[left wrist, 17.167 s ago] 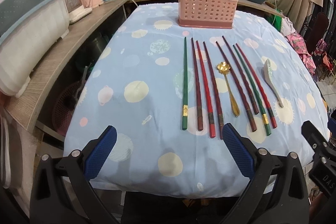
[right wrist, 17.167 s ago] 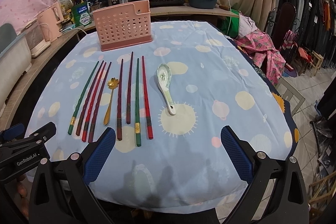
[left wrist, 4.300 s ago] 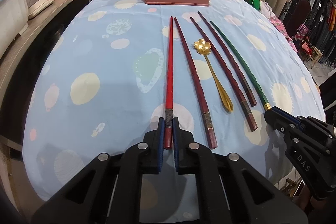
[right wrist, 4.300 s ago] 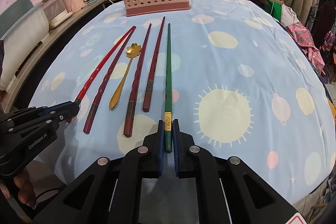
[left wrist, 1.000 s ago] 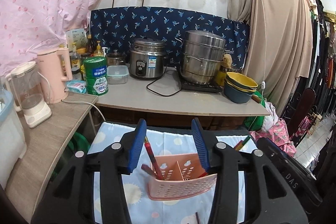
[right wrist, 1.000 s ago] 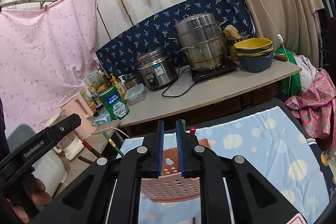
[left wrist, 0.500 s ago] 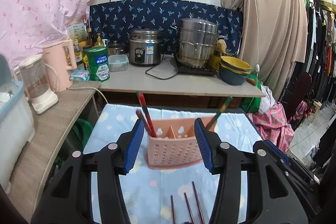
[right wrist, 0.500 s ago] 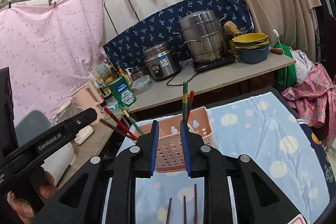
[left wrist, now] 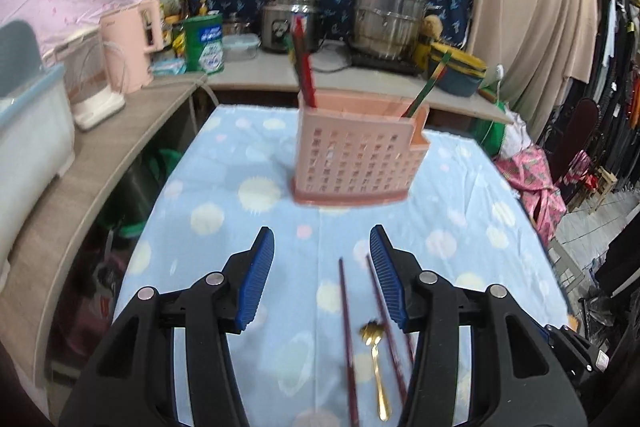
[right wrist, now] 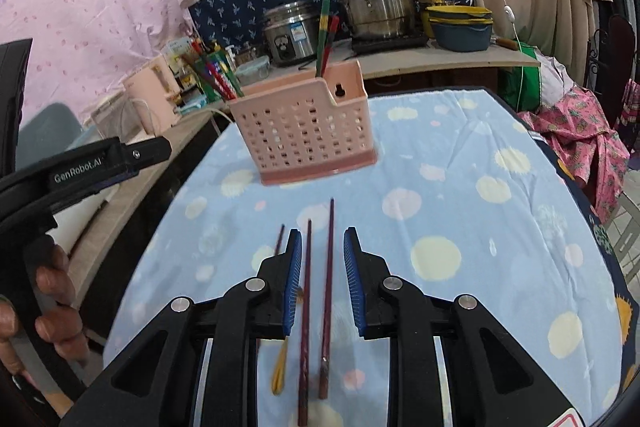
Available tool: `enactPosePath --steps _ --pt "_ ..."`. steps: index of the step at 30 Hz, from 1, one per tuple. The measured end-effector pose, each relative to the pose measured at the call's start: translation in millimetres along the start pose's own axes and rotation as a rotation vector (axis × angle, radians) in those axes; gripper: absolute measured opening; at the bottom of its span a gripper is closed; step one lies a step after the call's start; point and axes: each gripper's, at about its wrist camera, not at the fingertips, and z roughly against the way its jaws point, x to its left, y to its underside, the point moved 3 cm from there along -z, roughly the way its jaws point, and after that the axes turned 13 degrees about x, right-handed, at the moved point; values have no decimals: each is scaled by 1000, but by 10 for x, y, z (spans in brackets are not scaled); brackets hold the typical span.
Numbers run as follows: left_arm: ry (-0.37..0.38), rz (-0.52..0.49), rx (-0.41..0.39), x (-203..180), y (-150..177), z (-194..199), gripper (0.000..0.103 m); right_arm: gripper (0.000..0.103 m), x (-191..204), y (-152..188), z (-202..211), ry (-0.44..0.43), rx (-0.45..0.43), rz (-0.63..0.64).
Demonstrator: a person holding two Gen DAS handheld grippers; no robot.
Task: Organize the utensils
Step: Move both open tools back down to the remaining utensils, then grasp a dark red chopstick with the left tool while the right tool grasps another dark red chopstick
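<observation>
While both grippers are held above the blue spotted tabletop (right wrist: pixel 460 195), nothing is gripped by either. The left gripper (left wrist: pixel 322 275) has its jaws spread wide; the right gripper (right wrist: pixel 319 279) has its jaws narrowly parted, having just been opening, with nothing between them. Three dark chopsticks (right wrist: pixel 329 267) and a gold spoon (left wrist: pixel 376 359) are left lying flat. Red and green chopsticks are stood in the pink basket (right wrist: pixel 308 131).
</observation>
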Motion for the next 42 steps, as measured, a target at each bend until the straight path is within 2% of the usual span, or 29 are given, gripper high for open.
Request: enactPosePath --steps 9,18,32,42 --pt "-18 17 125 118 663 -324 47 22 -10 579 -350 26 143 25" --pt "-25 14 201 114 1089 -487 47 22 10 737 -483 30 187 37" --pt "-9 -26 251 4 1334 -553 47 22 41 800 -620 27 220 44" --pt "8 -59 276 -101 1420 -580 49 13 14 829 -637 45 217 45"
